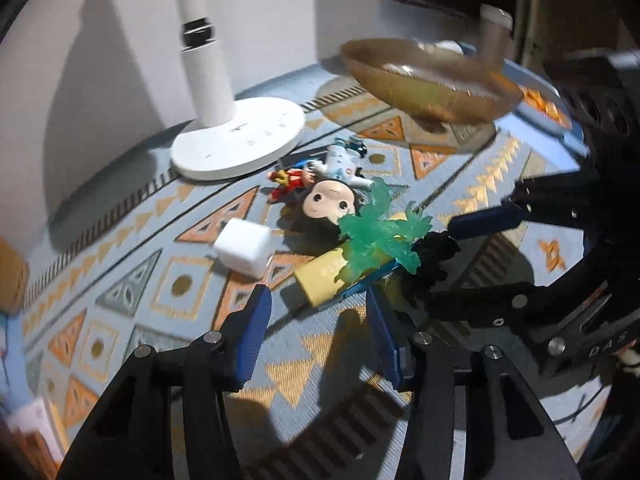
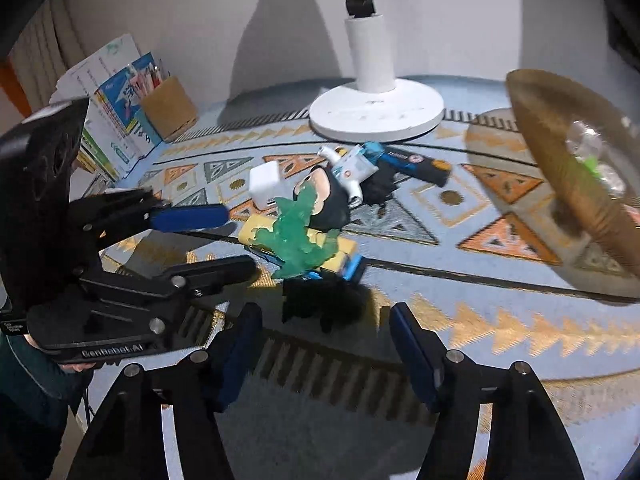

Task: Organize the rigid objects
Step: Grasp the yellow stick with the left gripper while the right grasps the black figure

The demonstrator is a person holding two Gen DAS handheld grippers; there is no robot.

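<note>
Surface: worktop [image 2: 500, 320] under a blue, orange-patterned cloth, backed by a white wall; lamp base [image 2: 376, 114] at the far edge.
Cluster: green figure [image 2: 298, 242] lies on a yellow block [image 2: 344, 250]; big-headed doll [image 2: 326, 196], white cube [image 2: 264, 184] and white-blue figure [image 2: 354, 172] sit just behind.
Bowl: amber glass bowl [image 2: 568, 168] stands toward the right edge, some items already inside.
Left claw: left claw [image 1: 316, 328] spread, empty, pointing at the yellow block's near end.
Right claw: right claw [image 2: 326, 332] spread, empty, cluster straight ahead.
Key relation: yellow block's long axis runs across the right claw's line; both claws look about equally near.
Unclear: dark object [image 2: 316, 300] nearest the right claw is unidentifiable; bowl blurred.
</note>
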